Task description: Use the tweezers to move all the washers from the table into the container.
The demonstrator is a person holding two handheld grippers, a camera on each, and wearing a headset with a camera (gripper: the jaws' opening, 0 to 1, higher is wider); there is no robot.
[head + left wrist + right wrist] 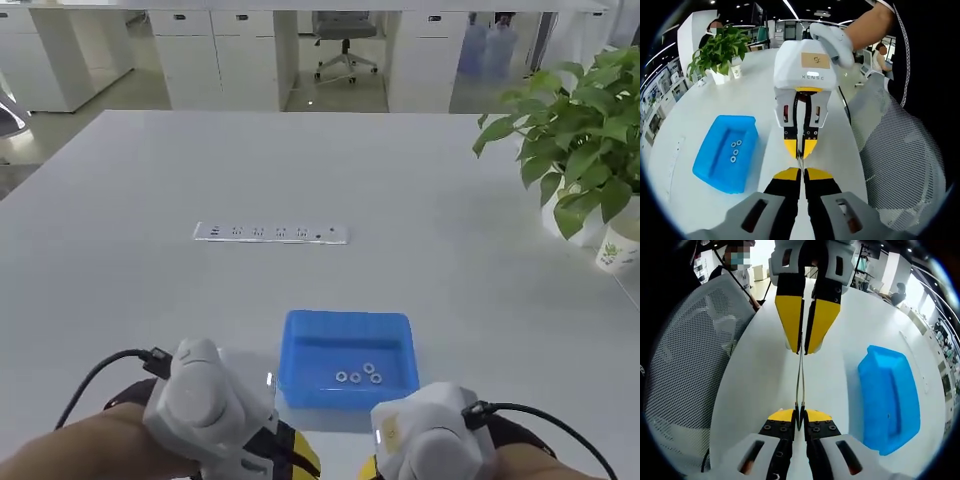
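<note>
My left gripper (801,174) and right gripper (800,416) face each other tip to tip over the near edge of the white table (300,170). Both pairs of jaws are pinched narrow on the tweezers (800,375), one at each end. In the right gripper view the thin metal legs run straight up the middle of the frame from my jaws to the other pair. The blue container (345,322) sits in the lower centre of the head view, with four washers (358,375) clustered inside it. A power strip (270,233) lies mid-frame and a potted plant (575,130) stands upper right.
</note>
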